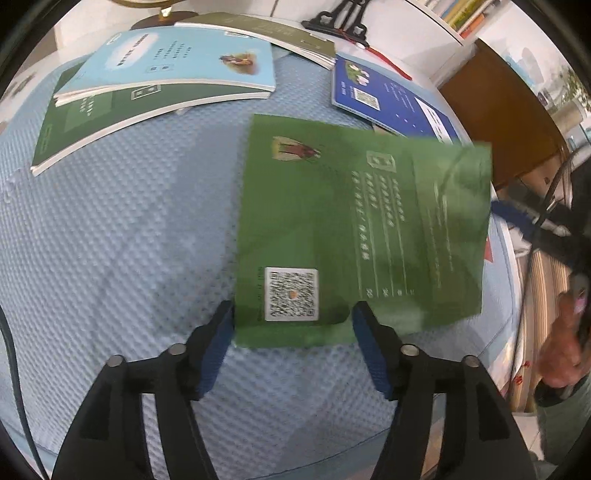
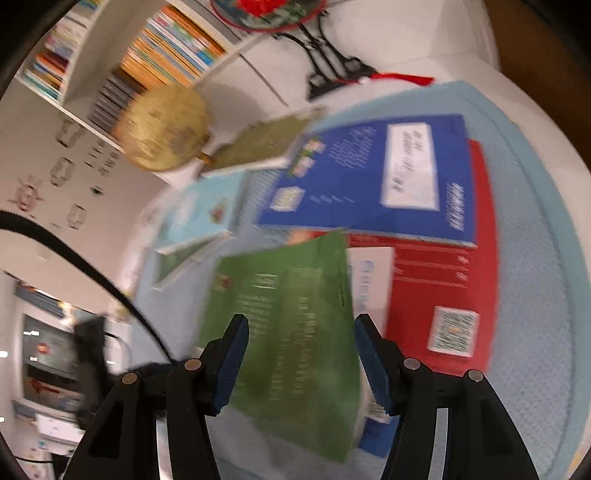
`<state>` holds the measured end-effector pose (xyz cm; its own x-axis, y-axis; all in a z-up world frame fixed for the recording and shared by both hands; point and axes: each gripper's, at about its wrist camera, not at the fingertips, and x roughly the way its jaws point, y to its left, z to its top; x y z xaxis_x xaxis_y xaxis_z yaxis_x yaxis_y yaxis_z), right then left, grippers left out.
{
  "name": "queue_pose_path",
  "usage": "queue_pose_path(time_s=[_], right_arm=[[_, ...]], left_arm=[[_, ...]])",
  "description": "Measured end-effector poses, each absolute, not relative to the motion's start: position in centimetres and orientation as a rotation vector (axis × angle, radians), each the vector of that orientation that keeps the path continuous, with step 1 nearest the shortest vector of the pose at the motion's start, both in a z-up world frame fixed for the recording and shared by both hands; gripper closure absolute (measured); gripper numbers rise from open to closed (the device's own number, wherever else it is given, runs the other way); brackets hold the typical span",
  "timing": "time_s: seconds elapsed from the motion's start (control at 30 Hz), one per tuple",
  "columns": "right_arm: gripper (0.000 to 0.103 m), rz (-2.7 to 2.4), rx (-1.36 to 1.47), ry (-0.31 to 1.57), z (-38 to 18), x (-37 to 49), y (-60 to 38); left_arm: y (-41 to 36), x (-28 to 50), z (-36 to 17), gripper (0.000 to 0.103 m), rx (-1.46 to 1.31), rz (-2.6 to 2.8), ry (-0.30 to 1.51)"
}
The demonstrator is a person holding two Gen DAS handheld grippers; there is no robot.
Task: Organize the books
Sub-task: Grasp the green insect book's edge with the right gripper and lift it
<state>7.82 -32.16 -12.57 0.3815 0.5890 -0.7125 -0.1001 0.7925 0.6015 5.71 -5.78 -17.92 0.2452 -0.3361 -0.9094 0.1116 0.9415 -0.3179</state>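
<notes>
A green book (image 1: pixel 332 221) with a QR code hangs tilted and blurred above the blue quilted cloth (image 1: pixel 110 240). Its near corner lies between the fingers of my left gripper (image 1: pixel 293 332), which is open, its pads standing just off the book's edges. In the right wrist view the same green book (image 2: pixel 295 332) fills the gap of my right gripper (image 2: pixel 303 358), which is shut on it. One blue pad of that right gripper (image 1: pixel 513 219) shows at the book's far right edge. A white and blue strip (image 2: pixel 371 284) shows beside the right finger; I cannot tell what it is.
A light blue book (image 1: pixel 177 62) lies on a dark green one (image 1: pixel 74 129) at the back left, an olive book (image 1: pixel 266 33) behind them. A blue book (image 2: pixel 369 173) rests on a red one (image 2: pixel 443 280). A globe (image 2: pixel 162 129), a black stand (image 2: pixel 332 74) and a bookshelf (image 2: pixel 147 55) are behind. A hand (image 1: pixel 561 350) is at the right.
</notes>
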Motion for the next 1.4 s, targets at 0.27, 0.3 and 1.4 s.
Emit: queue_pose_path(time_s=[0.27,0.3,1.4], right_arm=[[0.045,0.448,0.426,1.108,-11.1,8.2,-30.4],[0.045,0.426,0.421,1.12,-11.5,8.3,-30.8],[0.047,0.523,0.61,1.294,-16.9,4.1,-33.8]], left_arm=[[-5.6,5.5,-17.8,0.036,-0.199,-0.32,1.281],[-5.3,5.4,-17.8,0.036,-0.208,-0.319,1.282],[-5.5,4.9,-17.4,0.034,-0.154,-0.303,1.247]])
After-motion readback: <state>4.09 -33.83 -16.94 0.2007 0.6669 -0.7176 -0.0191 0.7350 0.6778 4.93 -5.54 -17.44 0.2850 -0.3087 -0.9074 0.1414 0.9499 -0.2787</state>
